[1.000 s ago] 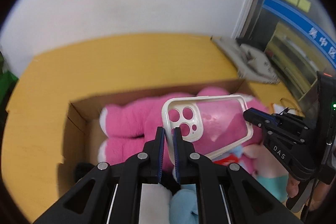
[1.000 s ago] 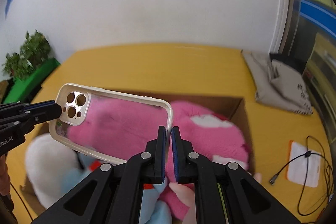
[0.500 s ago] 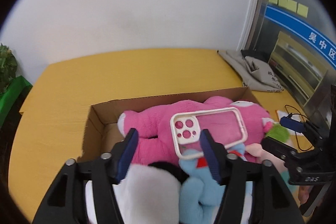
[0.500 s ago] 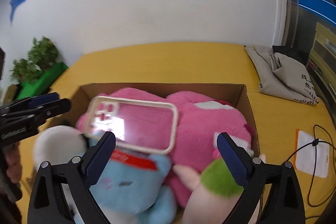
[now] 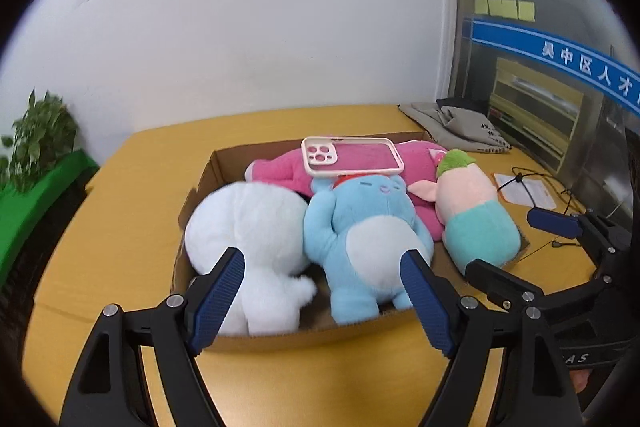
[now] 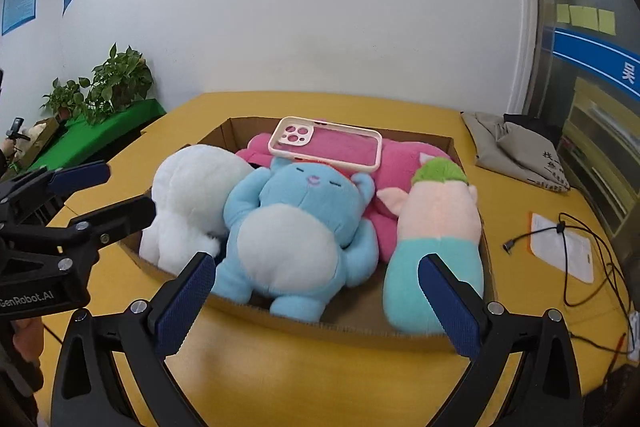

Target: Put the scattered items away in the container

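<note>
A cardboard box (image 5: 280, 341) (image 6: 352, 331) on the yellow table holds a white plush (image 5: 248, 227) (image 6: 192, 187), a blue plush (image 5: 364, 223) (image 6: 296, 227), a pink plush (image 5: 280, 171) (image 6: 404, 155) and a peach-and-teal plush (image 5: 472, 211) (image 6: 436, 239). A clear phone case with a cream rim (image 5: 352, 157) (image 6: 326, 145) lies flat on the pink plush. My left gripper (image 5: 324, 303) is open and empty, in front of the box. My right gripper (image 6: 316, 307) is open and empty, also in front of the box. Each gripper shows in the other's view, the right (image 5: 520, 251) and the left (image 6: 100, 191).
A grey cloth bag (image 5: 456, 125) (image 6: 516, 151) lies at the table's far right. A paper card with a black cable (image 5: 524, 189) (image 6: 560, 243) lies right of the box. Potted plants (image 6: 104, 83) stand on a green ledge at left.
Both grippers let go of the phone case, opened wide and pulled back toward the table's near side. The case now rests on the pink plush.
</note>
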Demonstrator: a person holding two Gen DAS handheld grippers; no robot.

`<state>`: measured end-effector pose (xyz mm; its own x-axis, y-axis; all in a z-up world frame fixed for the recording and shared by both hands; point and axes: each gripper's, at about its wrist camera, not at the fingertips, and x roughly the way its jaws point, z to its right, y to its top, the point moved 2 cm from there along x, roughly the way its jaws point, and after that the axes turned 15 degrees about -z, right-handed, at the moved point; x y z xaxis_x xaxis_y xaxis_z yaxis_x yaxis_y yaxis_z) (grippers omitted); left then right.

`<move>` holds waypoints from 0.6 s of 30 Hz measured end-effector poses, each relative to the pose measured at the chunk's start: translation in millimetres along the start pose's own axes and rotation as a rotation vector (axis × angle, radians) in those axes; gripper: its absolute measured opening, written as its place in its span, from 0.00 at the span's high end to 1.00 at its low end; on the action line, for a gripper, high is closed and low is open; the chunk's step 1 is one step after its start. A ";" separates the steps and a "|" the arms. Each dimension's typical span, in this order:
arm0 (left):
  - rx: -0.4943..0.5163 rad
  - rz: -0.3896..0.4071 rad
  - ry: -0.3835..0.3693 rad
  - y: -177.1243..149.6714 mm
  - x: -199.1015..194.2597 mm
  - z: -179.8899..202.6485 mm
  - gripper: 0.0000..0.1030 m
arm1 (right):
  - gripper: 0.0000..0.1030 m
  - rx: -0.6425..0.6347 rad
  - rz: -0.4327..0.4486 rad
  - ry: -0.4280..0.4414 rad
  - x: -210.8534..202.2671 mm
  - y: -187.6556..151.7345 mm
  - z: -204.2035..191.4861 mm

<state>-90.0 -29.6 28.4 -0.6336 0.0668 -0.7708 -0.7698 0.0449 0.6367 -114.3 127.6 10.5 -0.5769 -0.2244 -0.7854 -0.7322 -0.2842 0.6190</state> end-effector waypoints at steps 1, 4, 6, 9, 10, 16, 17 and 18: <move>-0.020 0.000 -0.009 -5.8 -2.8 -2.4 0.22 | 0.00 0.003 -0.001 -0.008 -3.1 -4.8 -1.9; -0.064 -0.008 -0.021 -21.6 -9.8 -6.7 0.22 | 0.00 -0.001 -0.006 -0.041 -12.2 -17.1 -8.0; -0.074 -0.005 -0.012 -28.9 -13.1 -6.1 0.22 | 0.00 -0.007 -0.002 -0.059 -19.1 -25.2 -10.3; -0.089 0.001 0.004 -39.1 -18.5 -7.6 0.22 | 0.00 -0.009 0.006 -0.083 -29.3 -33.9 -10.6; -0.093 0.000 0.005 -42.7 -19.1 -7.7 0.22 | 0.00 -0.010 0.009 -0.091 -32.1 -36.3 -10.5; -0.104 -0.012 0.004 -61.9 -22.2 -5.1 0.22 | 0.00 -0.007 0.011 -0.128 -42.9 -52.2 -7.9; -0.097 -0.014 0.001 -64.2 -22.9 -2.8 0.22 | 0.00 -0.004 0.013 -0.132 -44.6 -55.1 -7.1; -0.093 -0.015 -0.002 -66.0 -23.6 -1.2 0.22 | 0.00 0.002 0.016 -0.137 -46.3 -57.7 -5.9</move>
<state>-24.3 -35.4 4.5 -0.6217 0.0692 -0.7802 -0.7833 -0.0472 0.6199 -43.2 148.9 11.1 -0.6321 -0.0994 -0.7685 -0.7235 -0.2795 0.6312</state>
